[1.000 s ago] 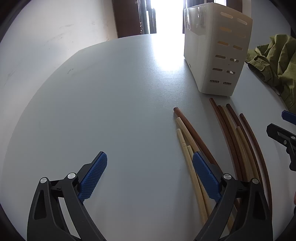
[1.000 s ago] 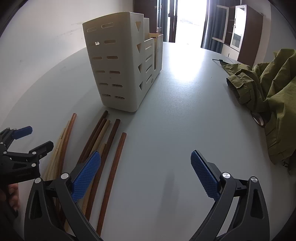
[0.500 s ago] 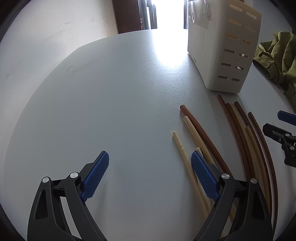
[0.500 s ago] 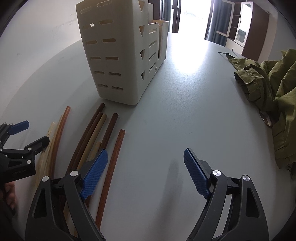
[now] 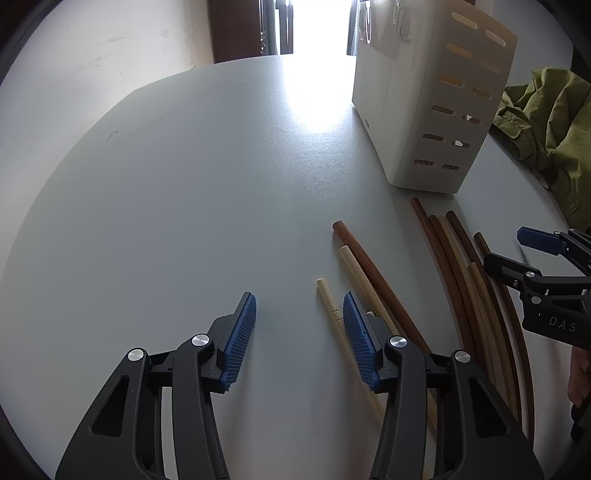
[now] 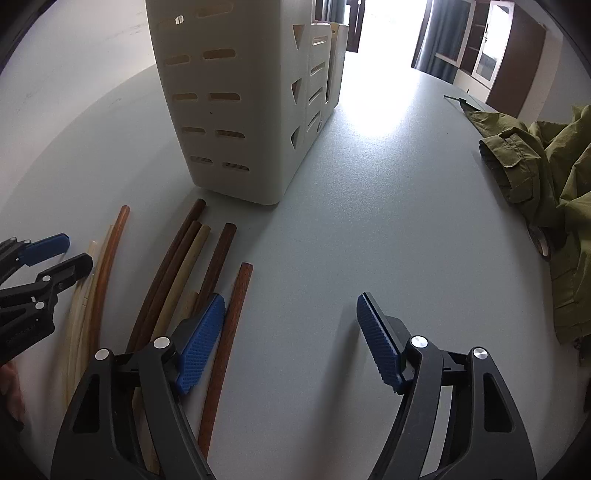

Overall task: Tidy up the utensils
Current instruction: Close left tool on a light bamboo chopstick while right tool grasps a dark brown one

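So off to my right there's an olive green jacket [image 6: 546,177] crumpled on the pale grey counter [image 6: 369,206], one cuffed sleeve stretched out toward the middle. A roll of tape [image 6: 541,240] peeks out from under its near edge. Back of the room has a dark wood cabinet with glass doors [image 6: 491,55] plus a super bright doorway [image 5: 314,26] glaring off the counter, white wall [image 5: 92,74] on my left
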### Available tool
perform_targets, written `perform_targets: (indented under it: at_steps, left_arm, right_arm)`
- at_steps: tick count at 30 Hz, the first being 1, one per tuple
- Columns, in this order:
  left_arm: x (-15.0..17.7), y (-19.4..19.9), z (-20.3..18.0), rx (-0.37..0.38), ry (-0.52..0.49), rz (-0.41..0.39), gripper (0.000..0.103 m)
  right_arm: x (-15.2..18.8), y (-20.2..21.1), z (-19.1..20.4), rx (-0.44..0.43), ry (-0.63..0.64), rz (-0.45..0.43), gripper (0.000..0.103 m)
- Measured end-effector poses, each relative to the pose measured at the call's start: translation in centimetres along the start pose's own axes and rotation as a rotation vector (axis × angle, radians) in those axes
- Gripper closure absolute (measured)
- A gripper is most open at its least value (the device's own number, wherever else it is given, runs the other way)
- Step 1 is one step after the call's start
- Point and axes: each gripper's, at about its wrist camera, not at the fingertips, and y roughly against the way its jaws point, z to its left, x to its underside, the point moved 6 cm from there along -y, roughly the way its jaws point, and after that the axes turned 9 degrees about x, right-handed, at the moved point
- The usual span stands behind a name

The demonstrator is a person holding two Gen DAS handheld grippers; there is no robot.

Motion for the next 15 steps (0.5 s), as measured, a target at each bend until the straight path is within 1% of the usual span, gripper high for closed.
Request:
perform_targets:
  at_steps: [1,3,4,6,9,10,11,13,14,15]
  left_arm:
    - [-0.1,-0.1,-0.2,0.004,-0.008,0.002,0.063]
    - [-0.1,-0.1,-1.0,0.006,-0.035,0.01,0.077]
    - [-0.2,-0.2,-1.3,0.012,-0.047,0.017,0.081]
    - [-0.3,-0.4,-1.6,0.009,-0.063,0.023,0.094]
    - [-0.6,-0.6,-1.8,0.006,-0.069,0.02,0.098]
    - [-0.7,-0.7,-1.8,0.007,-0.067,0.02,0.098]
    - [-0.7,-0.6,-1.7,0.009,-0.063,0.02,0.098]
    - [-0.8,-0.7,-1.8,0.01,-0.06,0.023,0.098]
    - [-0.8,-0.7,-1.8,0.01,-0.058,0.023,0.098]
    - [-0.9,-0.7,-1.8,0.01,-0.058,0.023,0.098]
  right_arm:
    - [0.0,0.0,0.0,-0.002,0.0,0.001,0.031]
    - [-0.1,0.0,0.2,-0.018,-0.003,0.008,0.035]
    - [-0.1,0.0,0.3,-0.025,-0.004,0.011,0.036]
    - [-0.3,0.1,0.7,-0.034,0.01,0.013,0.046]
    - [-0.3,0.3,1.2,-0.047,0.026,0.011,0.057]
    - [-0.3,0.4,1.3,-0.05,0.028,0.011,0.059]
    - [-0.2,0.5,1.4,-0.053,0.03,0.009,0.063]
    - [-0.2,0.7,1.6,-0.055,0.029,0.009,0.075]
    - [-0.2,0.8,1.7,-0.061,0.026,0.014,0.085]
    - [-0.1,0.9,1.9,-0.072,0.022,0.02,0.091]
